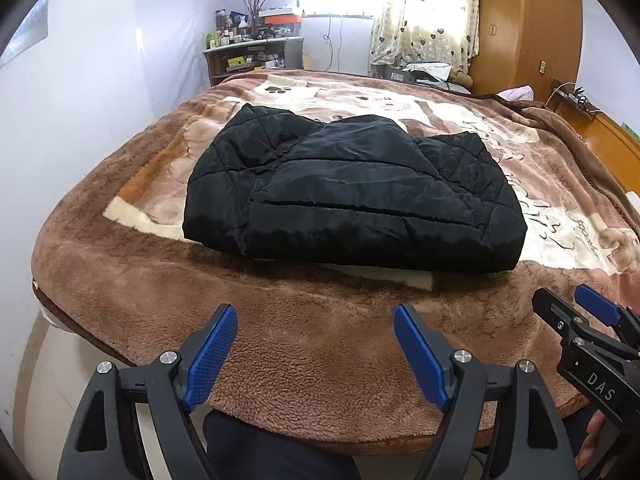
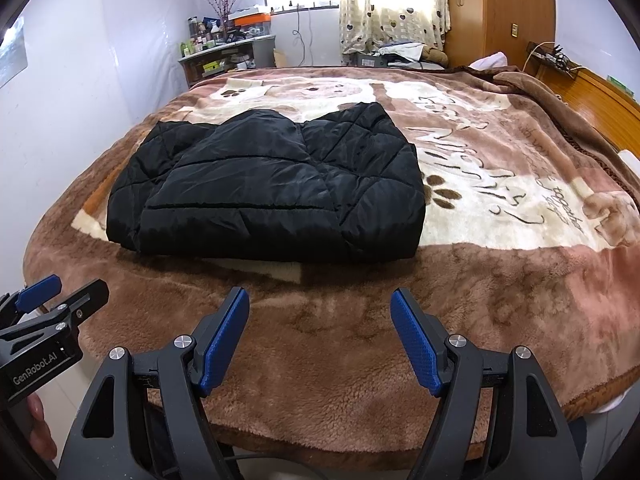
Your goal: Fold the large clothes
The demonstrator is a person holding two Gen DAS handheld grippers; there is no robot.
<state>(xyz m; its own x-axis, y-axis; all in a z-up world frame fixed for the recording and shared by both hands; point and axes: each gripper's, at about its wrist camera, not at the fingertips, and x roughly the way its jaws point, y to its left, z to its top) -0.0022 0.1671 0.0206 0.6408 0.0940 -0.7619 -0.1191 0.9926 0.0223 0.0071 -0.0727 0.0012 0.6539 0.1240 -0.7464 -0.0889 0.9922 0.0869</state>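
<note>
A black quilted jacket point(image 1: 352, 192) lies folded into a compact block on the bed; it also shows in the right wrist view point(image 2: 268, 188). My left gripper point(image 1: 316, 320) is open and empty, held over the bed's near edge, well short of the jacket. My right gripper point(image 2: 320, 304) is open and empty, also over the near edge and apart from the jacket. The right gripper shows at the lower right of the left wrist view point(image 1: 576, 304), and the left gripper at the lower left of the right wrist view point(image 2: 68, 284).
A brown and cream plush blanket point(image 2: 460, 280) with paw prints and lettering covers the bed. A cluttered shelf point(image 1: 248, 52) stands by the far wall, a curtained window point(image 1: 424, 12) behind, a wooden wardrobe point(image 1: 528, 24) at the far right. The floor point(image 1: 56, 380) lies at the lower left.
</note>
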